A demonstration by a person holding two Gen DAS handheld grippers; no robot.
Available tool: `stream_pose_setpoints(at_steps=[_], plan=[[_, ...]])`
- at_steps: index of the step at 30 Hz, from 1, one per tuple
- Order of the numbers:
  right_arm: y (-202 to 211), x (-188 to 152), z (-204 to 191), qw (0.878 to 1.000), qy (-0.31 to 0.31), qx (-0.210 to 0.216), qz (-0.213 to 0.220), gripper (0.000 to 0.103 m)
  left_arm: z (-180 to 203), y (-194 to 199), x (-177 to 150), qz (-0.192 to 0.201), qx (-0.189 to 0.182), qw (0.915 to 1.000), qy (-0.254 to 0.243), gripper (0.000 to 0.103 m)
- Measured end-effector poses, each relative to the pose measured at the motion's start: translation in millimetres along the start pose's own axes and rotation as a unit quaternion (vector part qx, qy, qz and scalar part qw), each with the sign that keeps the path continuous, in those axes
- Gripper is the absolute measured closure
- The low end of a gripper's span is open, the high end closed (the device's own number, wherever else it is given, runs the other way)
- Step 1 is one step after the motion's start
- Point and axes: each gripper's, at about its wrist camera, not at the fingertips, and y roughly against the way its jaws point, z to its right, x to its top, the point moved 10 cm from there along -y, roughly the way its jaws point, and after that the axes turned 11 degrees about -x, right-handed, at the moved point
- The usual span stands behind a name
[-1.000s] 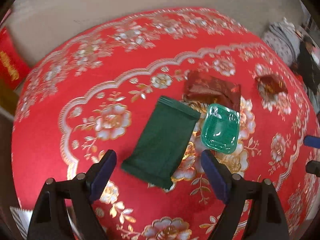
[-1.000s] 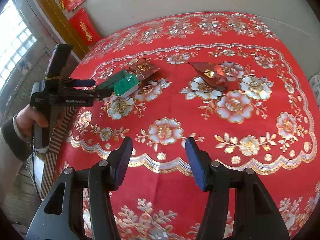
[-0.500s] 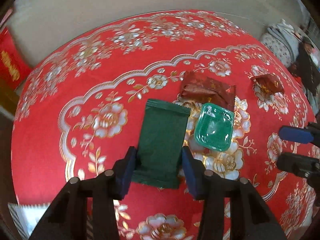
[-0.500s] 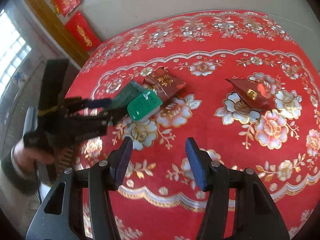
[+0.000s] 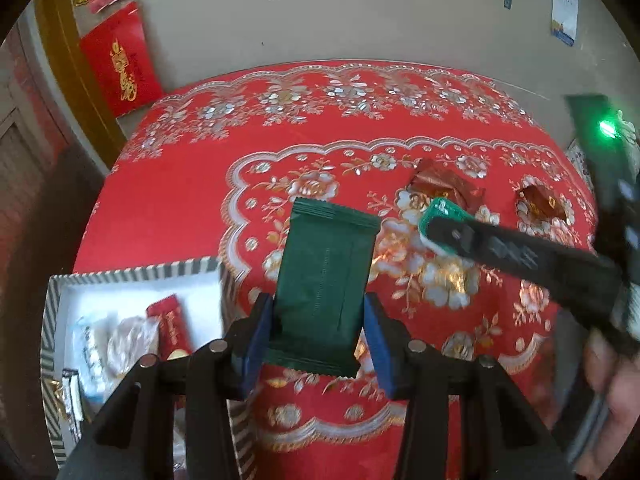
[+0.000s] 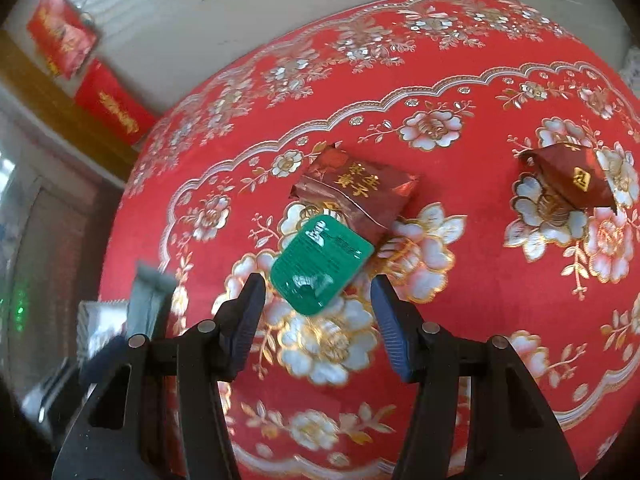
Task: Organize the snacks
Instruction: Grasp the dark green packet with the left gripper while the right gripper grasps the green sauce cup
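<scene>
My left gripper (image 5: 318,334) is shut on a dark green snack packet (image 5: 326,280) and holds it lifted above the red flowered tablecloth (image 5: 192,208). My right gripper (image 6: 318,320) is open just in front of a light green plastic snack tub (image 6: 320,266) that lies on the cloth; the tub also shows in the left wrist view (image 5: 440,216), partly behind the right gripper's arm. A dark red foil packet (image 6: 356,192) touches the tub's far side. A second red foil packet (image 6: 568,178) lies to the right.
A striped box (image 5: 132,274) with several snacks inside sits at the table's left edge, below my left gripper. Red paper hangings (image 5: 120,64) are on the wall behind. The table's far edge meets a pale wall.
My left gripper has lifted the green packet off the cloth and pulled back toward the striped box. My right gripper has moved left and forward to the green tub and opened wider.
</scene>
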Motion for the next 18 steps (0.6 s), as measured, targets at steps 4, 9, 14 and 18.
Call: stream_pose_setpoints(at_steps=[4, 9, 14, 18], plan=[[-11.4, 9.3, -9.3, 0.999, 0.019, -0.048, 0.016, 0.048, -8.3, 10.9, -5.0, 0.006, -0.005, 0.9999, 0.008, 0.055], [-19.5, 14.3, -16.3, 0.992, 0.097, -0.080, 0.026, 0.050, -15.6, 18.7, -7.5, 0.013, -0.003, 0.9999, 0.007, 0.055], [-8.7, 2.9, 1.1, 0.985, 0.151, -0.076, 0.026, 0.053, -11.0, 23.0, -5.8, 0.021, -0.010, 0.9997, 0.007, 0.055], [10.2, -17.7, 16.1, 0.988, 0.156, -0.006, 0.014, 0.054, -0.6, 21.0, -6.3, 0.020, -0.015, 0.9997, 0.008, 0.055]])
